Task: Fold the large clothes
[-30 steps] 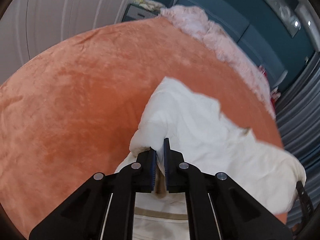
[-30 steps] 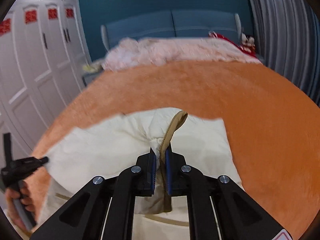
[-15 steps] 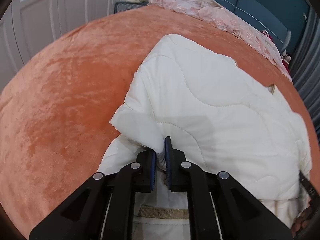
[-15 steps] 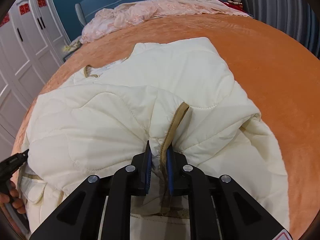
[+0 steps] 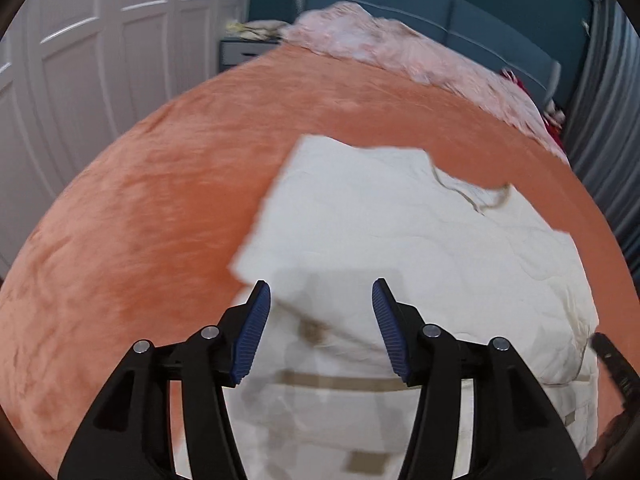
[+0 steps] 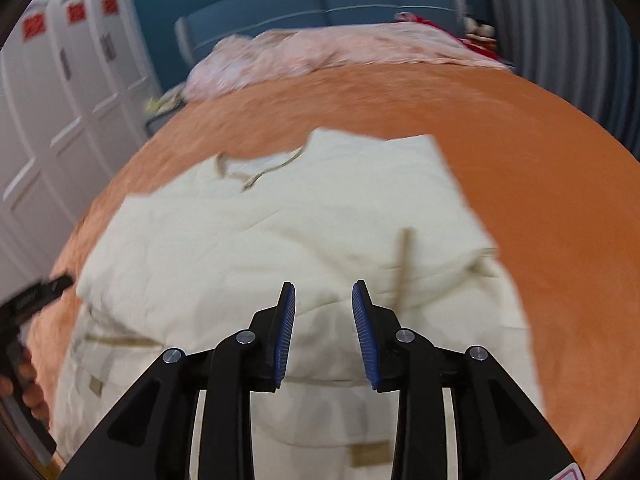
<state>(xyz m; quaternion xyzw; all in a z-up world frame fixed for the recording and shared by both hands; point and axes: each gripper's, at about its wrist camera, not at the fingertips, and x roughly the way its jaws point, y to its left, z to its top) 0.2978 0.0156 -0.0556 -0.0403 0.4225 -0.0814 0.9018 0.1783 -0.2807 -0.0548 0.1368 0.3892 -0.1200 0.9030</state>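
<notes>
A cream quilted jacket [image 5: 400, 240] with tan trim lies on the orange bedspread [image 5: 140, 220], its lower part folded up over the body. It also shows in the right wrist view [image 6: 260, 240]. My left gripper [image 5: 321, 308] is open and empty just above the jacket's near left edge. My right gripper [image 6: 323, 308] is open and empty above the jacket's near right side. The other gripper shows at each view's edge: the right one [image 5: 616, 364] and the left one [image 6: 36, 296].
A pink blanket [image 5: 400, 48] lies at the bed's far end against a blue headboard [image 6: 320, 4]. White wardrobe doors [image 5: 100, 60] stand on the left, grey curtains [image 6: 560, 40] on the right. A nightstand [image 5: 244, 48] sits by the bed's far left corner.
Both grippers were shut on the jacket's hem, carried it forward over the body, then opened and let go. The fold now lies flat and both grippers have pulled back.
</notes>
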